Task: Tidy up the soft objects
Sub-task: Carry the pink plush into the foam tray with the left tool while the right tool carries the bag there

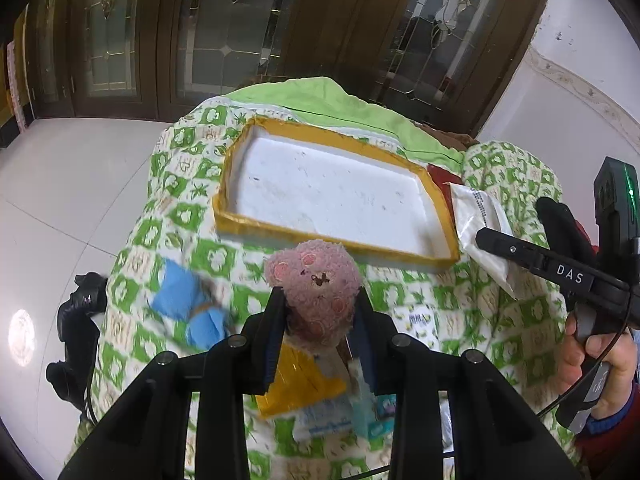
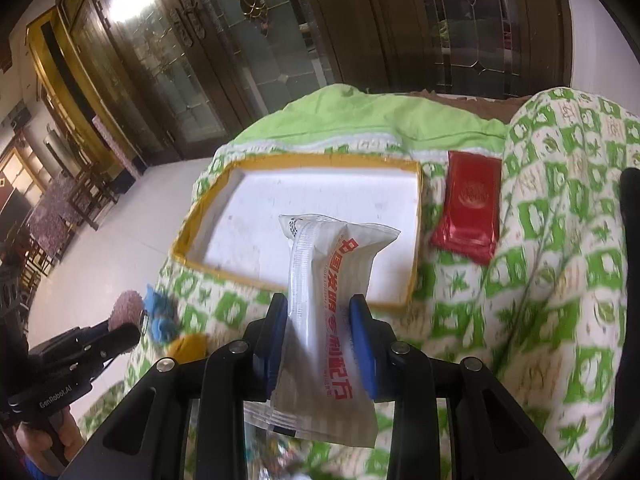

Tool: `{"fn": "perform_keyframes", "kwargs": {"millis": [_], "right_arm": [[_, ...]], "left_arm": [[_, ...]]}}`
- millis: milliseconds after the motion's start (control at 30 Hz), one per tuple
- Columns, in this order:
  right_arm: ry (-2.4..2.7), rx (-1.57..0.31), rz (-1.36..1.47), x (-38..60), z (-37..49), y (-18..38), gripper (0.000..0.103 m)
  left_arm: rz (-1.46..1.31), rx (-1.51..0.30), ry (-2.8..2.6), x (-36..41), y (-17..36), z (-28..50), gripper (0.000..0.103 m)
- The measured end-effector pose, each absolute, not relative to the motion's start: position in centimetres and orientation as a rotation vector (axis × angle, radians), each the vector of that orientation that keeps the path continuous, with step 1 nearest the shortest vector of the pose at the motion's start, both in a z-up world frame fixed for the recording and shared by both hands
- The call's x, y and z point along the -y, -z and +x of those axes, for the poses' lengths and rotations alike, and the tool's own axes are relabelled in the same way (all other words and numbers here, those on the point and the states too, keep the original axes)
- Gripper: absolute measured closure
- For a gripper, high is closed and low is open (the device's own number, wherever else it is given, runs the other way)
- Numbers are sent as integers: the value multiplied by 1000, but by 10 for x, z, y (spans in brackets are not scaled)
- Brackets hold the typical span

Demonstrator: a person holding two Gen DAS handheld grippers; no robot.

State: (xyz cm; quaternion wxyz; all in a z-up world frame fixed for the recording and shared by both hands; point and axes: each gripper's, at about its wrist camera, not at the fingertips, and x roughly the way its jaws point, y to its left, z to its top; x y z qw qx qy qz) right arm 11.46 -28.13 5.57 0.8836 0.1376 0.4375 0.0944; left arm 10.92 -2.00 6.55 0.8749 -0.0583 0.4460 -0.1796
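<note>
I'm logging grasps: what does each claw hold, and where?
Left claw pinches the pink plush toy around its lower part, head sticking out. Right claw grips the white packet across its middle.

1. I see soft, even daylight; a glare spot sits on the floor (image 1: 22, 338) at far left.
2. Fisheye bends the edges, with dark corners.
3. Motion blur smears the quilt (image 2: 560, 280).

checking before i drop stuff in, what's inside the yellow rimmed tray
The yellow rimmed tray shows only a bare white floor. Its near right corner is covered by the white packet in the right wrist view.
</note>
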Motion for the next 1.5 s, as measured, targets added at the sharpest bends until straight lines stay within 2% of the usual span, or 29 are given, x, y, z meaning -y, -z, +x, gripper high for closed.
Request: {"fn": "perform_keyframes", "kwargs": {"millis": [600,933,1500], "right_arm": [[-145,-957,335,296,184,-18,69],[-169,-917,303,291,209,-17,69],[-141,-1061,245,280,234,32,69]], "left_arm": [[-82,-982,365,41,-52,204,71],[-74,-1019,330,51,-32,246,71],[-17,-1086,272,52,10,261,69]]}}
